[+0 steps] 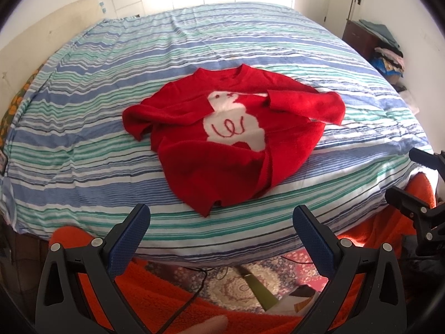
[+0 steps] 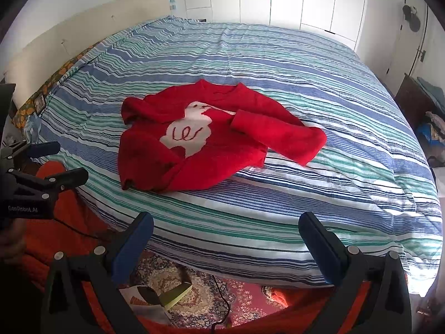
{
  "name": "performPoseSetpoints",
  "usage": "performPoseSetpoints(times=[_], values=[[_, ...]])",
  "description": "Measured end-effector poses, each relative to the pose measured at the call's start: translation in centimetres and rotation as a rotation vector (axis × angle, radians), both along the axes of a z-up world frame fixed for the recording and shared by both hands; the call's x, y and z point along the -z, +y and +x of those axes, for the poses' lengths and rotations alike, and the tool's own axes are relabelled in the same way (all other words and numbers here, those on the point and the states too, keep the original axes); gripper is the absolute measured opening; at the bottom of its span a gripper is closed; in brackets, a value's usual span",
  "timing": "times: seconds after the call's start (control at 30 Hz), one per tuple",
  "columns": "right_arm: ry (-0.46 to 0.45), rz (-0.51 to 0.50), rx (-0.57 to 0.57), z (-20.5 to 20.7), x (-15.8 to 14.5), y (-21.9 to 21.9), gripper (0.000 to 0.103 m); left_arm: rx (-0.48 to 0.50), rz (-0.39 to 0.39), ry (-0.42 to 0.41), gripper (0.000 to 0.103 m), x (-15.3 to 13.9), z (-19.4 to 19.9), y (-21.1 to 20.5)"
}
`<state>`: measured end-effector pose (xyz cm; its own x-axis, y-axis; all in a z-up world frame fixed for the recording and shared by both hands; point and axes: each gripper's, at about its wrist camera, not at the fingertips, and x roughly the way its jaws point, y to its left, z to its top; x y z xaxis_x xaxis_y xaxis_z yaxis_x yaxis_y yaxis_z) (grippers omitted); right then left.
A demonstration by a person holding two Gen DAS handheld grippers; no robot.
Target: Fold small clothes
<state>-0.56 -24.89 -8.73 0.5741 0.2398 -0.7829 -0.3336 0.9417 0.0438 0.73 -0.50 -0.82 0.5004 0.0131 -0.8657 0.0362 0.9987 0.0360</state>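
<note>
Sweater (image 1: 230, 139) rumpled mid-frame on bed (image 1: 111, 128). Left tool (image 1: 221, 220) and right tool (image 2: 225, 228) wide, empty, near lower edge. Risk: pinching bedcover with knit (sleeves already crossed).

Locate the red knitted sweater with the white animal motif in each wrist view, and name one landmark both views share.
Left wrist: the red knitted sweater lies centre frame, on the striped bedspread.
Right wrist: the sweater lies slightly left of centre.
Shared landmark: the cream headboard, at upper left in both.
</note>
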Motion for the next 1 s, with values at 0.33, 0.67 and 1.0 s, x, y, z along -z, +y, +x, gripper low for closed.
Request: performPoseSetpoints(times=[0.33,0.67,1.0], values=[[0.001,0.000,0.000,0.03,-0.03,0.00,0.103,0.003,-0.003,0.008,0.102,0.04,0.09,-0.06],[0.000,-0.002,-0.003,-0.02,-0.01,0.10,0.103,0.004,-0.004,0.013,0.102,0.19,0.11,-0.07],[-0.002,-0.003,-0.002,-0.05,0.02,0.15,0.103,0.007,0.000,0.013,0.102,0.24,0.09,-0.28]])
